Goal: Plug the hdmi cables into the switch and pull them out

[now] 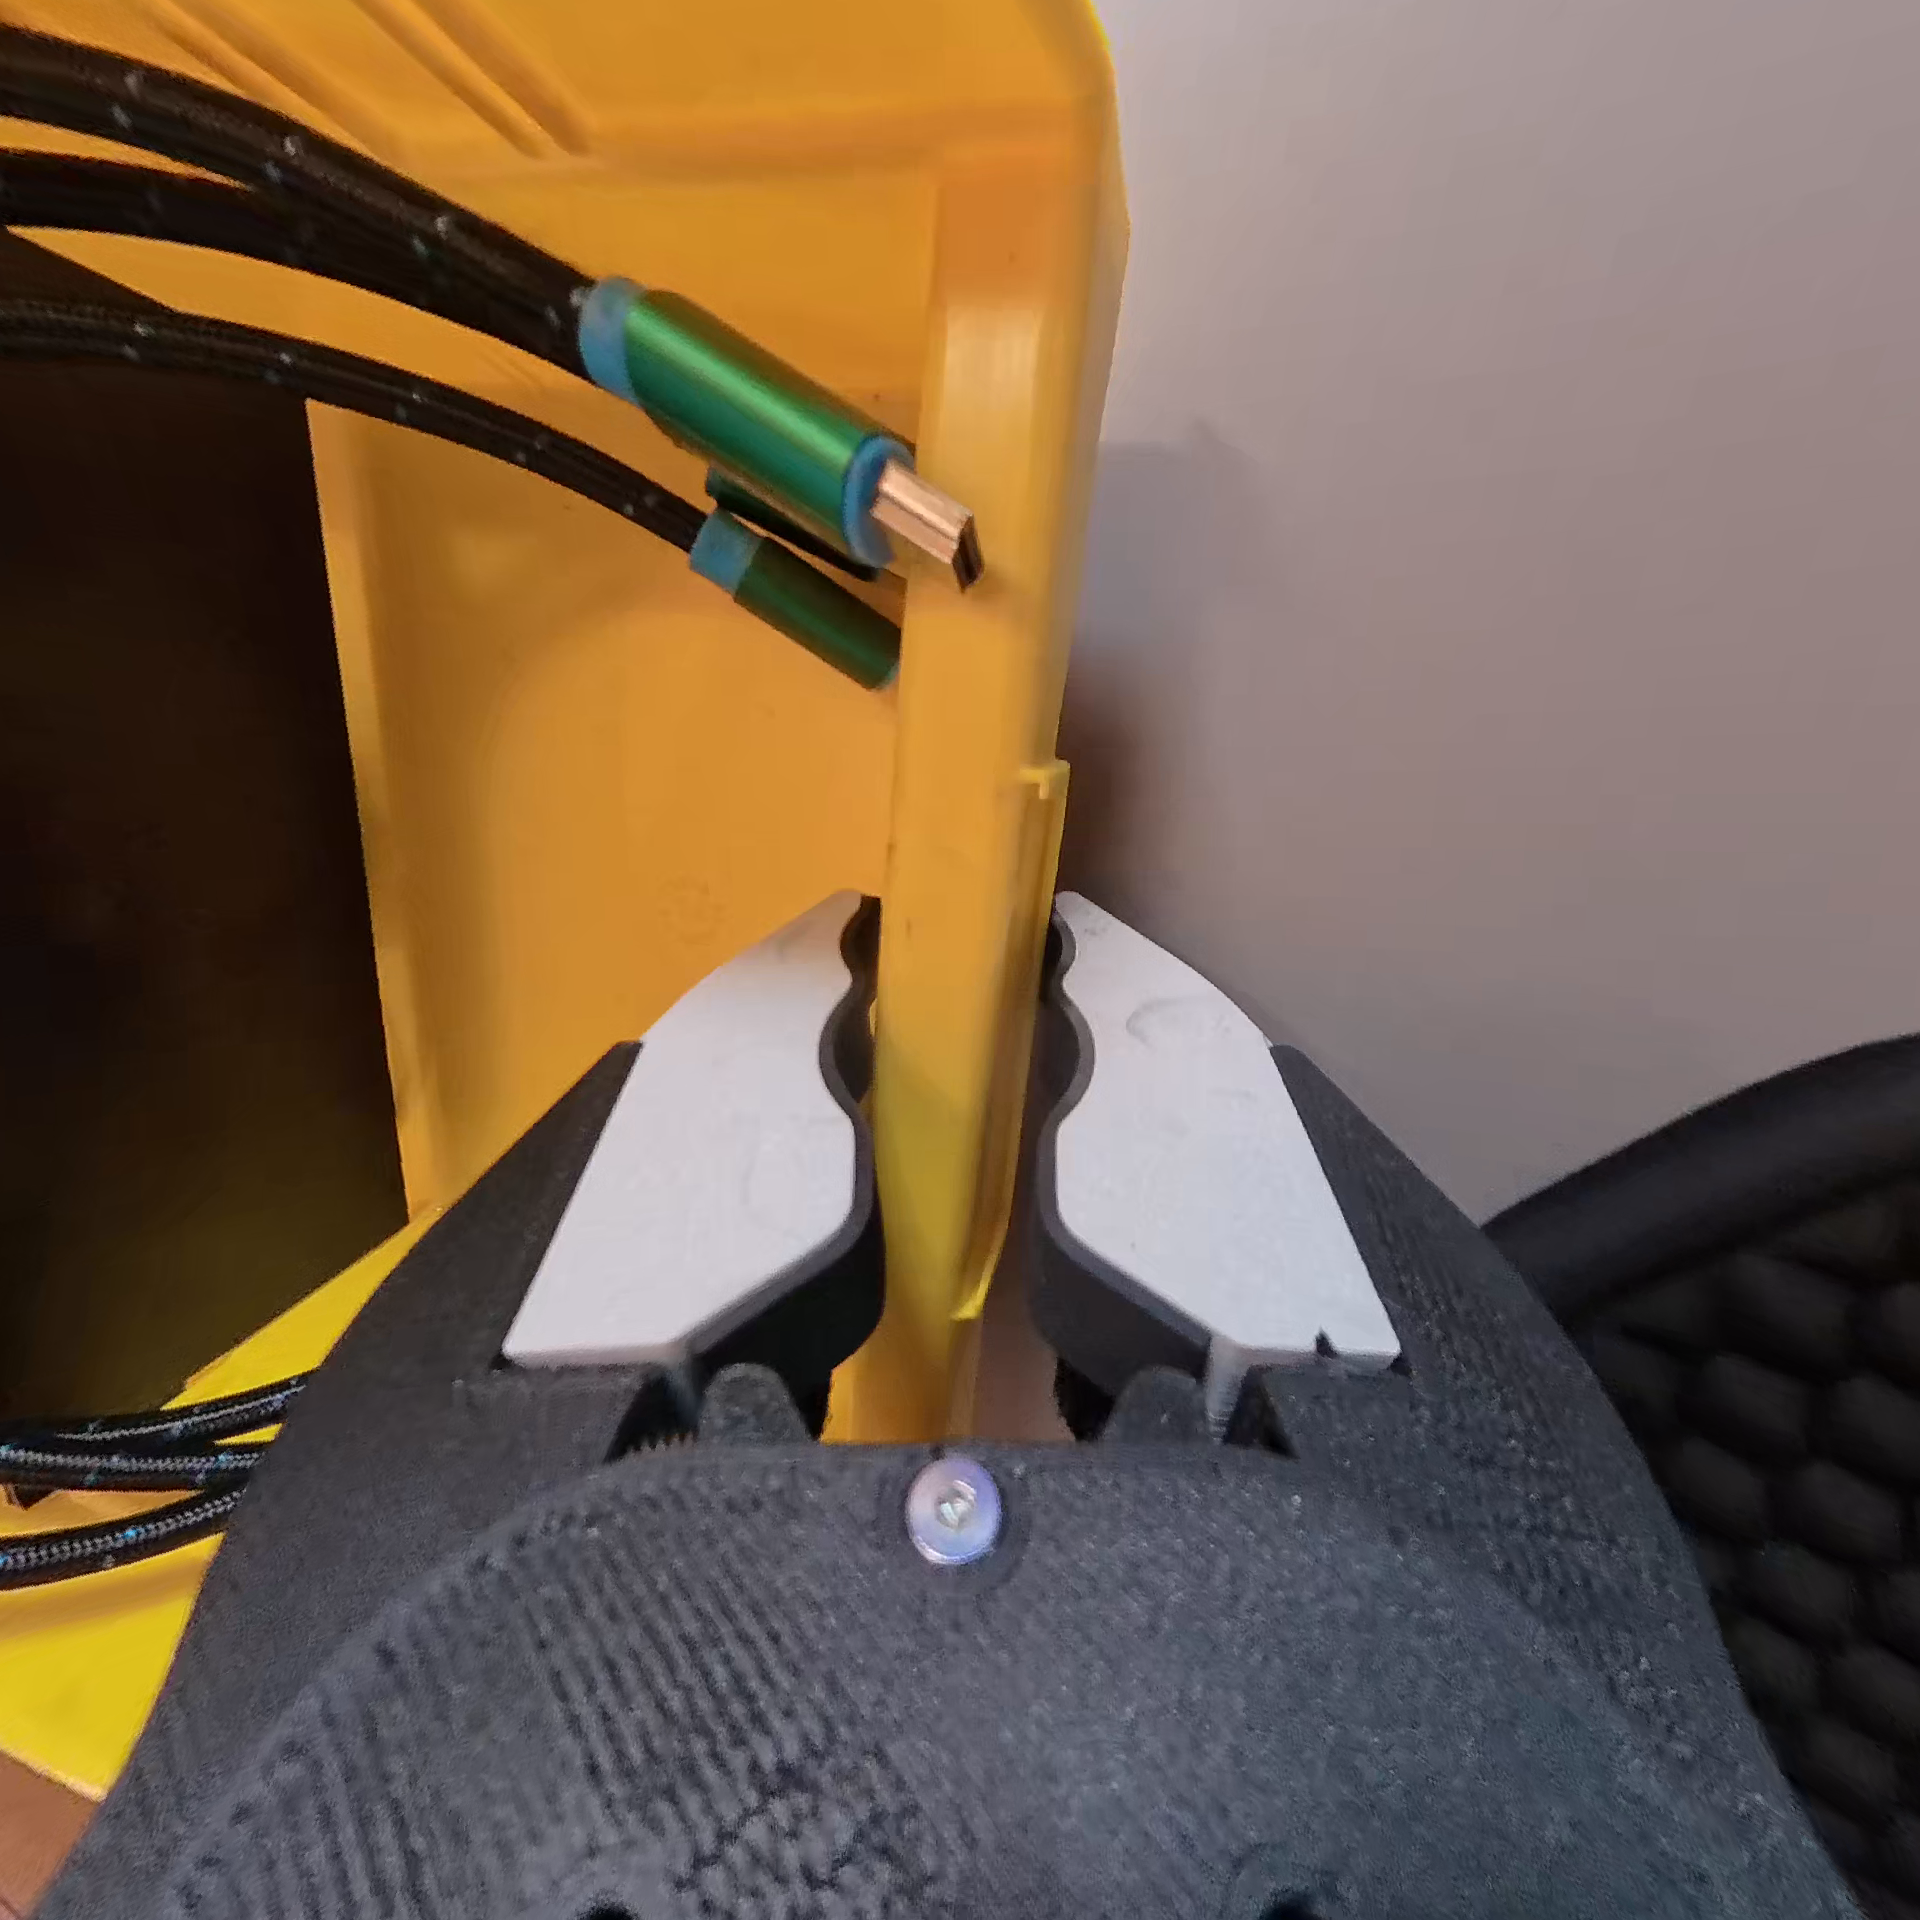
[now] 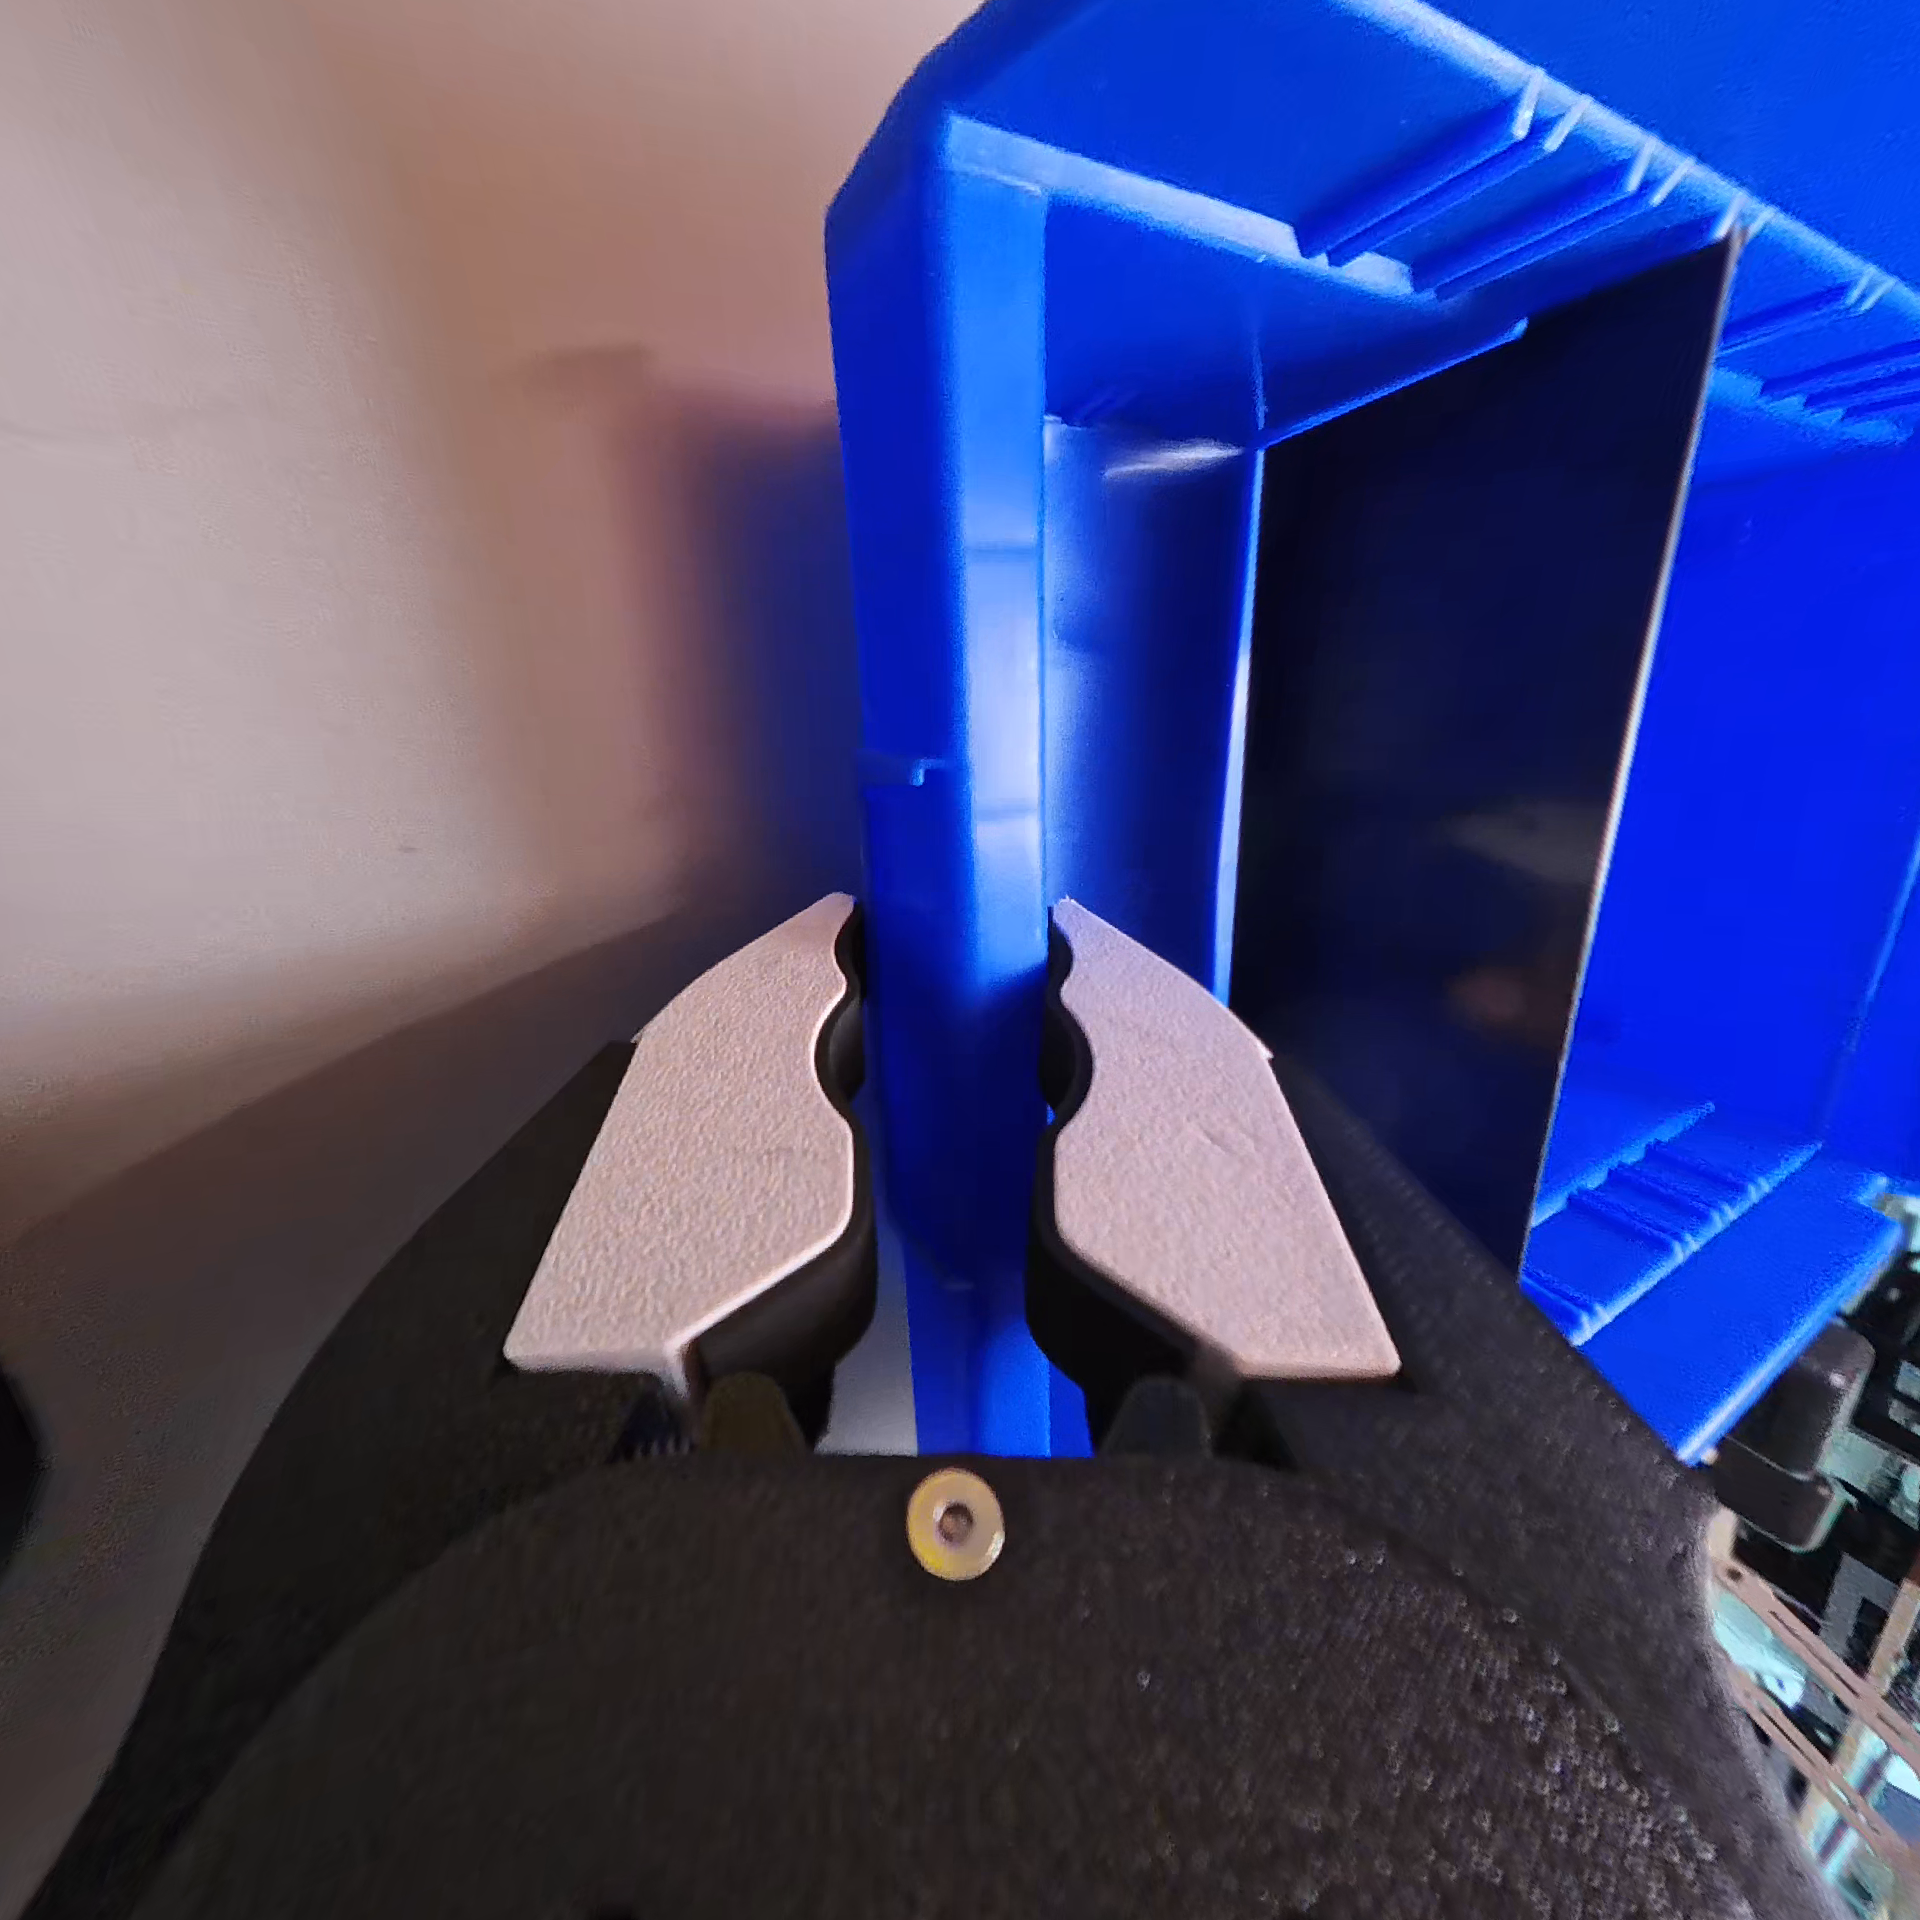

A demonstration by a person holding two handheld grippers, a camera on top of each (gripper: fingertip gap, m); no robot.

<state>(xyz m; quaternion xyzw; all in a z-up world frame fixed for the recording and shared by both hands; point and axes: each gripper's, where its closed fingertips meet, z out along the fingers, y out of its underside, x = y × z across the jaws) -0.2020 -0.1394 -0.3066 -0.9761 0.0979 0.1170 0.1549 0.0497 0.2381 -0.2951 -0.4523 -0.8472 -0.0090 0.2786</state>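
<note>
My left gripper (image 1: 956,925) is shut on the rim of a yellow plastic bin (image 1: 966,644), one finger on each side of the wall. Inside the bin hang black braided HDMI cables (image 1: 291,208). One green-shelled plug (image 1: 758,426) with a gold tip pokes toward the rim, and a second green plug (image 1: 821,623) lies just below it. My right gripper (image 2: 951,930) is shut on the rim of a blue plastic bin (image 2: 940,582), which shows a dark flat panel (image 2: 1455,779) inside. No switch is visible in either view.
A pale wall (image 1: 1507,520) stands right behind the yellow bin, and a black mesh chair back (image 1: 1766,1351) is at the lower right. In the right wrist view a pale wall (image 2: 364,520) is on the left and some cluttered hardware (image 2: 1849,1507) at the lower right.
</note>
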